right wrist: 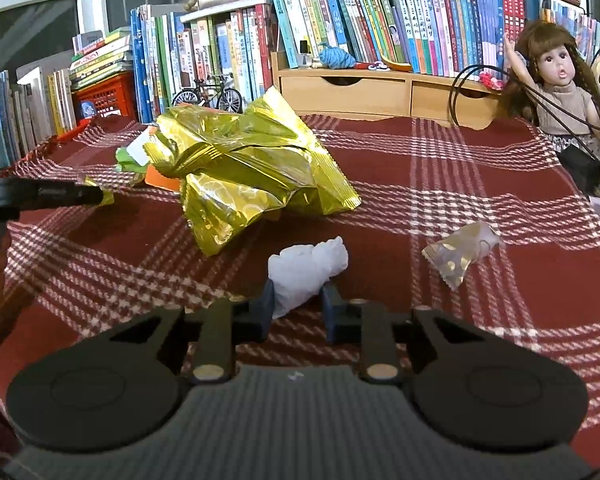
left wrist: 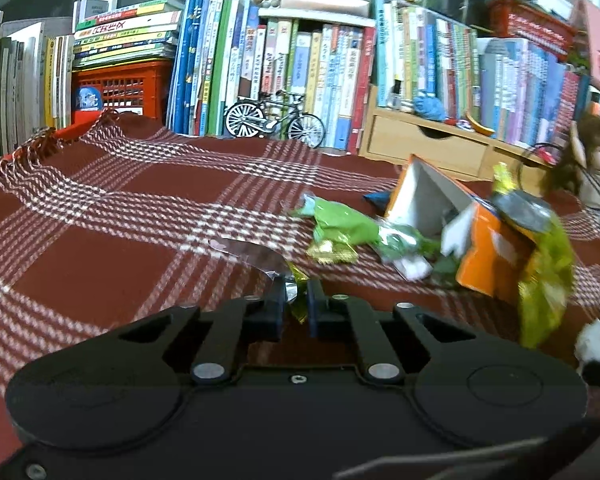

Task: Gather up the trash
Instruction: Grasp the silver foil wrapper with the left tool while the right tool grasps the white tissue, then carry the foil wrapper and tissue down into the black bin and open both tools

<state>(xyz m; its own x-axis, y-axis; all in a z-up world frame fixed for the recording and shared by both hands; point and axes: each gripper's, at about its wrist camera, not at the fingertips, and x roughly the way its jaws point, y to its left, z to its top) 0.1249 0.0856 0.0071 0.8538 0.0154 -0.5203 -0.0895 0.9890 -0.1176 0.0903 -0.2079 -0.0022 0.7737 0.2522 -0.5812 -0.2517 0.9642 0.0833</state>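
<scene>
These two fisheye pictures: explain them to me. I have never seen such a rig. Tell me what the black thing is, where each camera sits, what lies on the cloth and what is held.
No robot here: a person holds a black two-finger claw in each hand, with a camera on each looking along its fingers. The left claw is shut on a small yellow-and-silver foil wrapper. The right claw is shut on a crumpled white tissue. On the red plaid cloth lie a big gold snack bag, a small clear wrapper with gold dots, a green wrapper and a torn orange carton.
</scene>
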